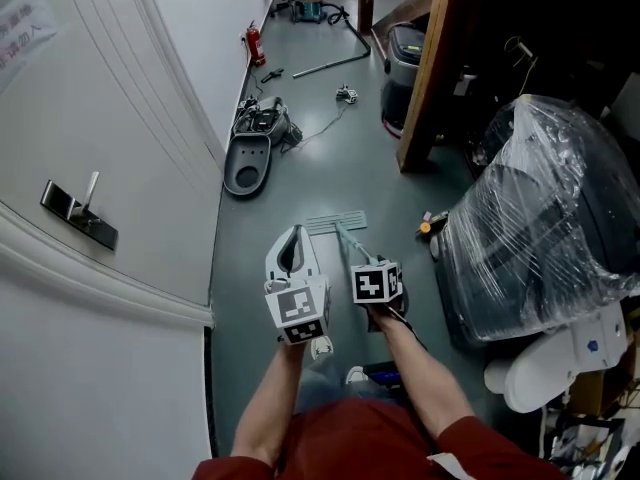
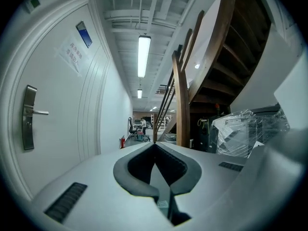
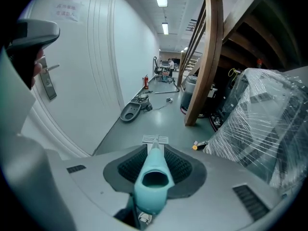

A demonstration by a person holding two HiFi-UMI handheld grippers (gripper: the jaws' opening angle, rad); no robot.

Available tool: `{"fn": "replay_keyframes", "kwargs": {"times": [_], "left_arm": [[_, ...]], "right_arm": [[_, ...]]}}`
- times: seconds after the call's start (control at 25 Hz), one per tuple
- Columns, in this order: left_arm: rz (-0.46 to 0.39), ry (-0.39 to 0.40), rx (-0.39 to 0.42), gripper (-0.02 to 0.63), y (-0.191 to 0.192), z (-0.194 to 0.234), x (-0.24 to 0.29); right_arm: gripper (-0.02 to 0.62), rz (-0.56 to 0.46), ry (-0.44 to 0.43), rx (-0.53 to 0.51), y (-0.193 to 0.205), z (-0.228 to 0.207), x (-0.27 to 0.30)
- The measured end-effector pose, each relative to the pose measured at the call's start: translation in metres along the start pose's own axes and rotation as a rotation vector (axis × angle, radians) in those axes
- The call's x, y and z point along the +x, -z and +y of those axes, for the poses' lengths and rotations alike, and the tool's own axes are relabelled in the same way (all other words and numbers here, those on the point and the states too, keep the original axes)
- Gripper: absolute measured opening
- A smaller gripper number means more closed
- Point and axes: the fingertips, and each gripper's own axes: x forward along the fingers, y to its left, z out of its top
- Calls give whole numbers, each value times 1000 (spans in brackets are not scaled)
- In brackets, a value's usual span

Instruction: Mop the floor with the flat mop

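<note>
The corridor had a grey-green floor [image 1: 300, 183], with a white wall [image 1: 200, 28] and a door [image 1: 60, 118] on the left. On the right stood a wooden post [image 1: 430, 78] and a plastic-wrapped bundle [image 1: 540, 218]. A grey shell [image 1: 247, 163] lay by the wall, and a red extinguisher [image 1: 255, 46] stood further down the corridor. Both were well clear of the strip being worked.

The mop [image 3: 154, 158] was in front of the person. Its teal handle [image 3: 153, 177] ran forward and down from the right gripper [image 1: 368, 266], which was clenched round it near the top end. The hollow end of the handle faced that gripper's camera. The mop head [image 1: 336, 221] lay flat on the floor a short way ahead, square across the line of the handle. That is the position a flat mop needs in order to wipe rather than scrape on an edge. The low slant of the handle likely served the same purpose, pressing the head down while leaving room to push or pull it.

The left gripper [image 1: 293, 243] hung just beside the right one, level with it and pointing the same way. Its jaws were pressed together with nothing between them, and it did not touch the handle. It seemed to be waiting there, close enough to take a second hold lower on the handle if a stroke needed more force or steering.

The floor showed no clear wet track, so how much had been mopped could not be judged.
</note>
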Motion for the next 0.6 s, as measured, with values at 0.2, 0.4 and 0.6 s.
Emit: {"fn": "replay_keyframes", "kwargs": {"times": [0.2, 0.4, 0.6], "left_arm": [[4, -21, -10, 15, 1, -23, -46], [7, -32, 1, 15, 4, -38, -80], [2, -24, 13, 15, -2, -44, -104]], "right_arm": [[120, -3, -4, -16, 36, -8, -26], [118, 2, -9, -25, 64, -10, -50], [119, 5, -7, -21, 87, -6, -68]]}}
